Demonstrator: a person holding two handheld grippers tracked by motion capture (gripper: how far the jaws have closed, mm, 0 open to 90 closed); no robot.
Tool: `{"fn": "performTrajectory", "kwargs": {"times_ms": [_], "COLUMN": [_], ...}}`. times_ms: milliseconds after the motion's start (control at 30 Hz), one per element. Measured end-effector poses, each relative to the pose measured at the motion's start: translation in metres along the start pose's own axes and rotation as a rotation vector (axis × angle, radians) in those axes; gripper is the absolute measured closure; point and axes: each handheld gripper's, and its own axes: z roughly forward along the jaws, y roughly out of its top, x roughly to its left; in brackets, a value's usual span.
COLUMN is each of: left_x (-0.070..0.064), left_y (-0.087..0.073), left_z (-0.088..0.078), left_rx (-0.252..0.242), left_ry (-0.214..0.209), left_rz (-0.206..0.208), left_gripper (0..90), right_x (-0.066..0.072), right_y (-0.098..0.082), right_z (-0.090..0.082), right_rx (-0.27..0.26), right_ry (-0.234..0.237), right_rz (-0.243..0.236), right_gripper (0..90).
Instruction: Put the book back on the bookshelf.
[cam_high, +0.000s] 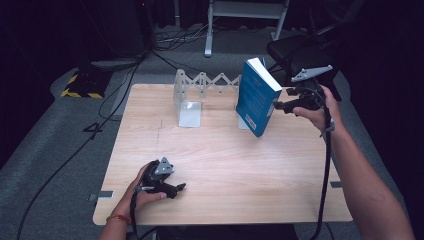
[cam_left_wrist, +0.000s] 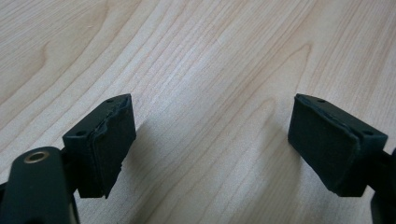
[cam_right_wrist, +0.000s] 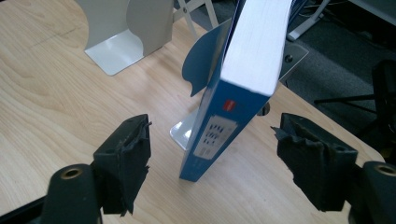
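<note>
Right gripper (cam_right_wrist: 212, 154) view: barcode label (cam_right_wrist: 212, 135) on blue book (cam_high: 256, 97); jaws apart.

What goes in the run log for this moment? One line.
right gripper: open, pads clear of book | blue book: tilted against bookend | left gripper: open over table

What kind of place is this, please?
Probably a lab or studio set up for recording: a light wooden table on grey carpet, loose cables across the floor, dark surroundings, and a blue book beside a metal bookend.
</note>
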Motion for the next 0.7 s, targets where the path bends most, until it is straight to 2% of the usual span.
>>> {"fn": "performTrajectory", "kwargs": {"times_ms": [100,433,700], "left_x": [0.000,0.000,0.000], "left_y": [0.000,0.000,0.000], "left_z": [0.000,0.000,0.000], "left_rx": [0.000,-0.001,-0.001], "left_ry": [-0.001,0.000,0.002], "left_rz": [0.000,-0.002,-0.002], "left_gripper": [15.5,15.6,15.6], "right_x": [0.005,0.013,0.016], "right_y": [-0.007,-0.028,-0.050], "right_z": [0.000,-0.002,-0.001], "right_rx": [0.009,-0.003,0.011], "right_ry": [-0.004,0.019,0.009], "right_rz": [-0.023,-0.032,-0.049], "right_gripper": [26.4,26.9,26.9]}}
